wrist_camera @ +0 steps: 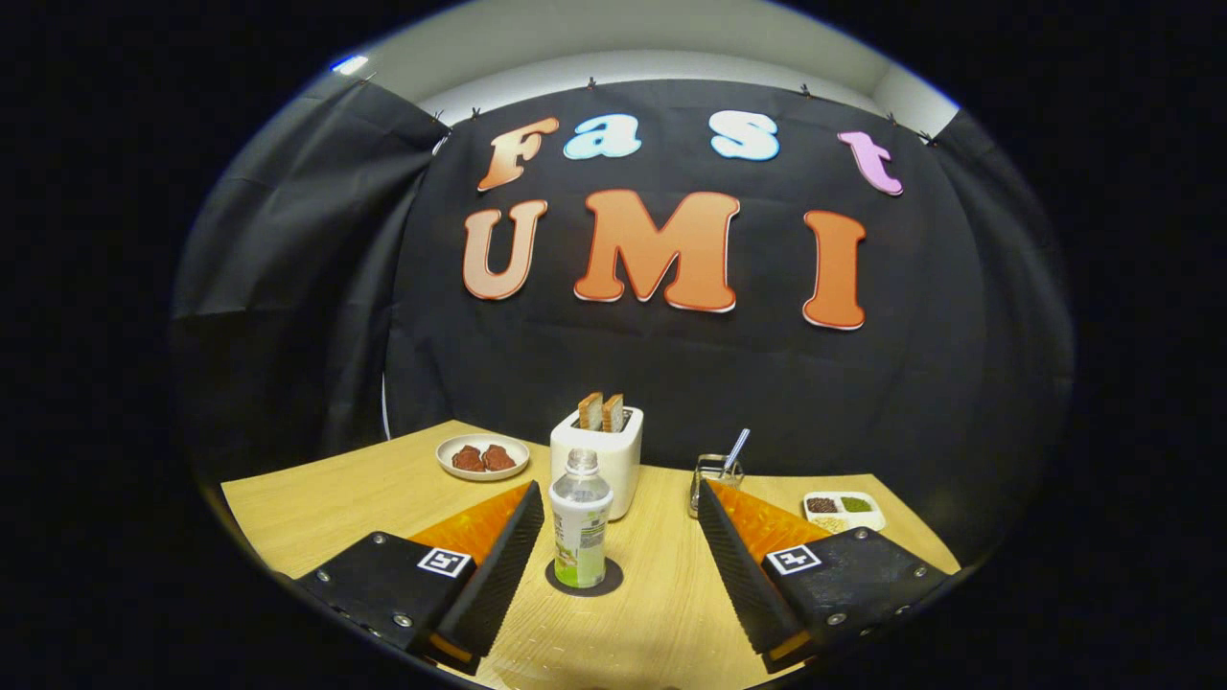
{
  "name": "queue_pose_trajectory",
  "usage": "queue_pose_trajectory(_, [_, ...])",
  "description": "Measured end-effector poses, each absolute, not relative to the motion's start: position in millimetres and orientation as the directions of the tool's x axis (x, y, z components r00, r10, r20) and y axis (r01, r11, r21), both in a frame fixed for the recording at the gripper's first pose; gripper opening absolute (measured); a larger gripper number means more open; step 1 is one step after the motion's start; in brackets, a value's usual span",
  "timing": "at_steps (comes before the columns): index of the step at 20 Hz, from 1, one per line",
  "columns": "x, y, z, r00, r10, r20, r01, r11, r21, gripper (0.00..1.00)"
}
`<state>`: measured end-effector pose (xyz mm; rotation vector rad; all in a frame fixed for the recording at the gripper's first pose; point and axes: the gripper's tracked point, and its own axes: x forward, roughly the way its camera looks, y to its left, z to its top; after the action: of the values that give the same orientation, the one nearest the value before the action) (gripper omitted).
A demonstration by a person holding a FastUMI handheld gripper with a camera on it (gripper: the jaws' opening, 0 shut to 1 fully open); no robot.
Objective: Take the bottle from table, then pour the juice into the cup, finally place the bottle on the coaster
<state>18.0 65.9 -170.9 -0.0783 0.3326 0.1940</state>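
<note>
A clear plastic bottle (581,522) with a green and white label and a little green juice at its bottom stands upright on a dark round coaster (585,579) on the wooden table. My gripper (621,498) is open, its fingers wide apart. The bottle stands between the fingers, nearer the left one, with a gap on each side. A small glass cup (713,479) with a straw-like stick in it stands just beyond the right fingertip, partly hidden by it.
A white toaster (598,456) with two bread slices stands right behind the bottle. A plate (482,457) with brown pieces lies to its left. A white divided dish (844,510) of seeds sits right of the right finger. Black cloth walls close the table's far edges.
</note>
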Motion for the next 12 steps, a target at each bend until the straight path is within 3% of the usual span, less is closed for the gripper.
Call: queue_pose_trajectory(12, [-68.8,18.3,-46.6,0.956,0.213,-0.202,-0.213,0.977,0.025,0.96])
